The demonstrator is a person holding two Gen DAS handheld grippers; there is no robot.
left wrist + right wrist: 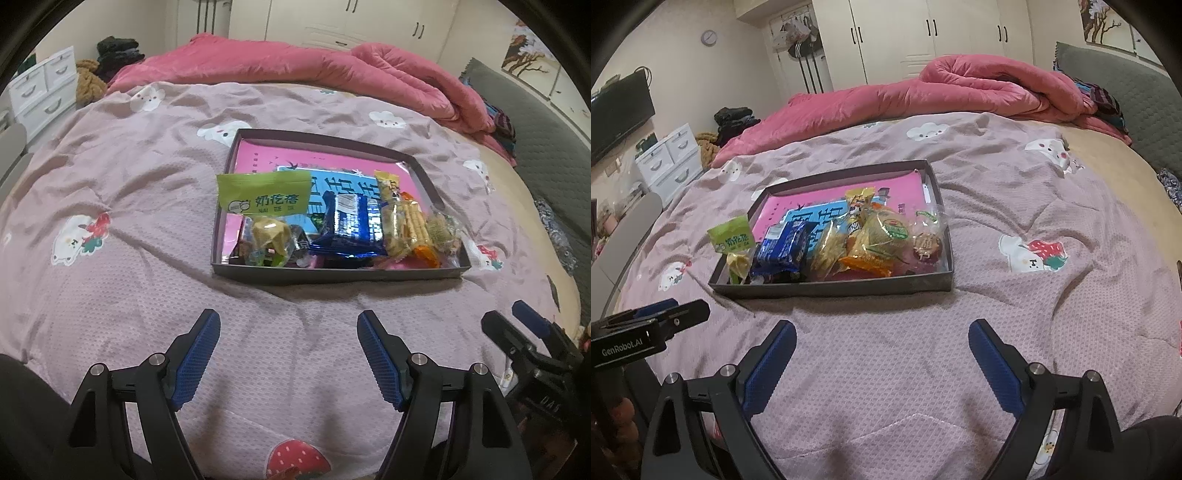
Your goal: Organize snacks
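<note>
Snack packets, among them a green pouch (263, 194) and a blue foil pack (351, 225), lie gathered inside the shallow grey cardboard tray (332, 275) on the bed; none lie outside it. Left gripper (288, 354) and right gripper (882, 365) hover before the tray, spread wide, holding nothing.

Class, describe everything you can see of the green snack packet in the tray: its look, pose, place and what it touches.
The green snack packet is a lime-green pouch, apparently glossy plastic, printed with white characters and a small cartoon figure. It looks sealed and stands tilted at the near left corner of the dark shallow tray, its top rising above the left wall. Its lower edge meets a clear-wrapped yellowish snack; a blue foil packet lies just to its right. Neither gripper touches it.
</note>
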